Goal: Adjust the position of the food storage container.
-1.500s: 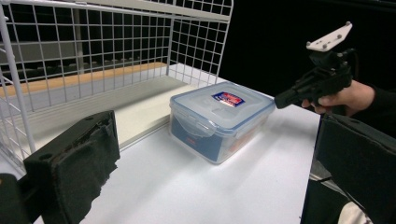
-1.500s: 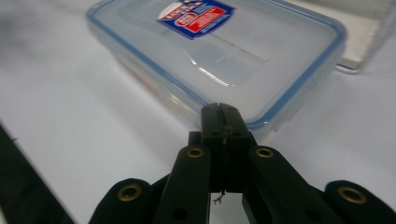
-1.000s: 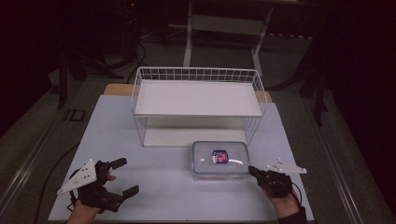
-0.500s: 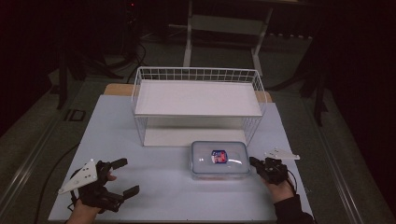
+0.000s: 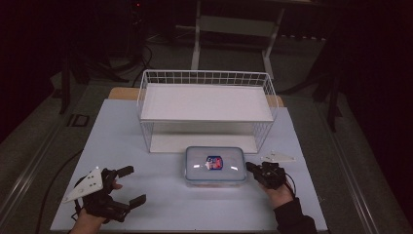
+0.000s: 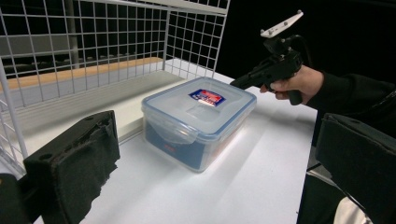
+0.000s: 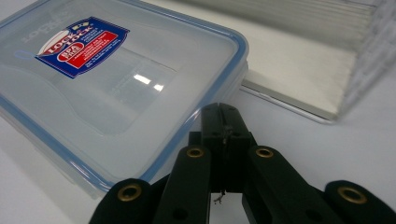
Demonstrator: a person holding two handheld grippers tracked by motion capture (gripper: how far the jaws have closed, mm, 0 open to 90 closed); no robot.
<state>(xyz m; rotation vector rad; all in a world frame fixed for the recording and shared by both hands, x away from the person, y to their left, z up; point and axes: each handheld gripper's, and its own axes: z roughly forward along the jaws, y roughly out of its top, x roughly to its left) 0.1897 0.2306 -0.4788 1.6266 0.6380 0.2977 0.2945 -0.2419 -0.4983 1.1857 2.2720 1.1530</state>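
1. Container [image 5: 215, 165], a clear plastic box with a blue-rimmed snap lid and a red-and-blue label, sits on the pale worktop [image 5: 160, 204] in the near half, just in front of the wire rack.
2. Nearest the person, the left gripper [image 5: 127, 185] hovers low at the front left corner, well apart from the container; its jaws stand wide open with nothing between them, and in the left gripper view the foam-padded jaws frame the box from either side.
3. At the container's right end, the right gripper [image 5: 249, 167] points at the lid's edge. Its jaws are pressed together, empty, with the tips just beside the blue rim; the right gripper view leaves it unclear whether they touch it.
4. Farther back stands the white wire rack [image 5: 206, 105], a flat white shelf across its top and a white board under it.
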